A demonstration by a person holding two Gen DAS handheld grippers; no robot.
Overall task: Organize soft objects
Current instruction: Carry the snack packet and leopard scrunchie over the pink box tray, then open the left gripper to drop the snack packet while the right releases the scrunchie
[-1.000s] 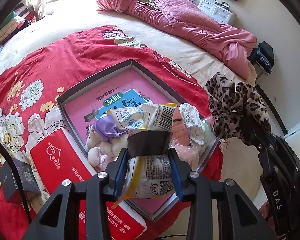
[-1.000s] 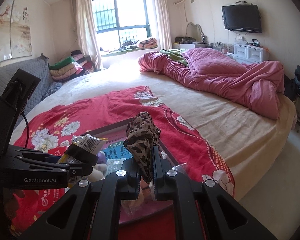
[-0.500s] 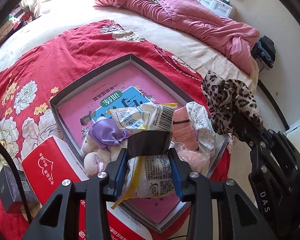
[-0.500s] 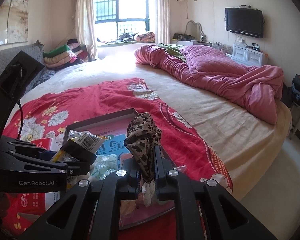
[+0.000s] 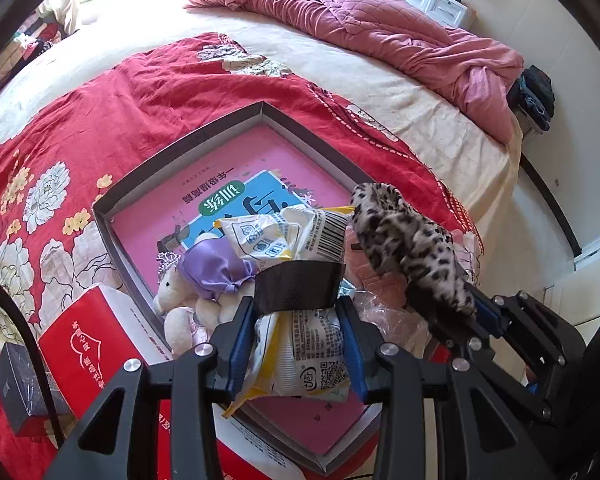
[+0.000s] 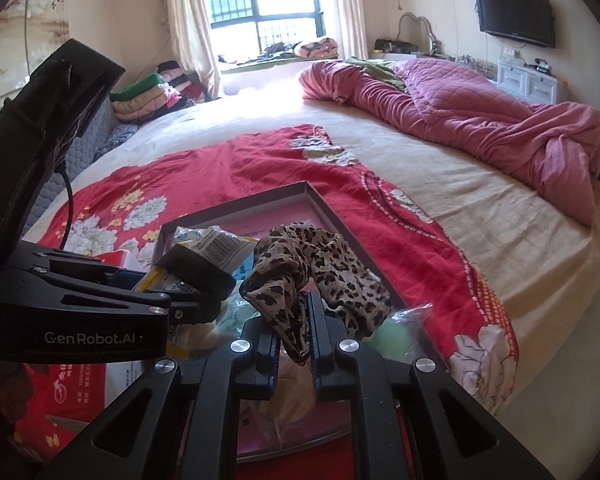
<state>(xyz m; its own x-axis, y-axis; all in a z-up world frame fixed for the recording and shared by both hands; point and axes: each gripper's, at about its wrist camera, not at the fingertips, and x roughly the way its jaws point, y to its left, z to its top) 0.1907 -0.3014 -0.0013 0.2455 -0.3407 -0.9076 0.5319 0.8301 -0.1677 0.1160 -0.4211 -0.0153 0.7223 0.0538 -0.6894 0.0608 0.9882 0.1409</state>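
Observation:
My left gripper (image 5: 296,308) is shut on a white-and-yellow snack packet (image 5: 300,356) with a black band (image 5: 296,286) across it, held just above the near end of a grey-rimmed box (image 5: 180,148) with a pink floor. A plush toy with a purple cap (image 5: 212,272) lies in the box under the packet. To the right, my right gripper (image 6: 294,320) holds a leopard-print cloth (image 6: 320,264) over the box's right side. Its jaws are opening, with the cloth still pinched between the pads. The same cloth (image 5: 408,240) shows in the left wrist view.
A red tissue box (image 5: 88,344) and a small black box (image 5: 16,384) lie left of the grey-rimmed box on a red floral blanket (image 5: 120,100). A clear plastic bag (image 5: 384,316) sits at its near right. A pink quilt (image 5: 380,28) is heaped far back. The bed's edge drops off to the right.
Both grippers have sunk closer to the box. The leopard cloth has come in over the box's right side, and the gap between the right fingers has widened slightly.

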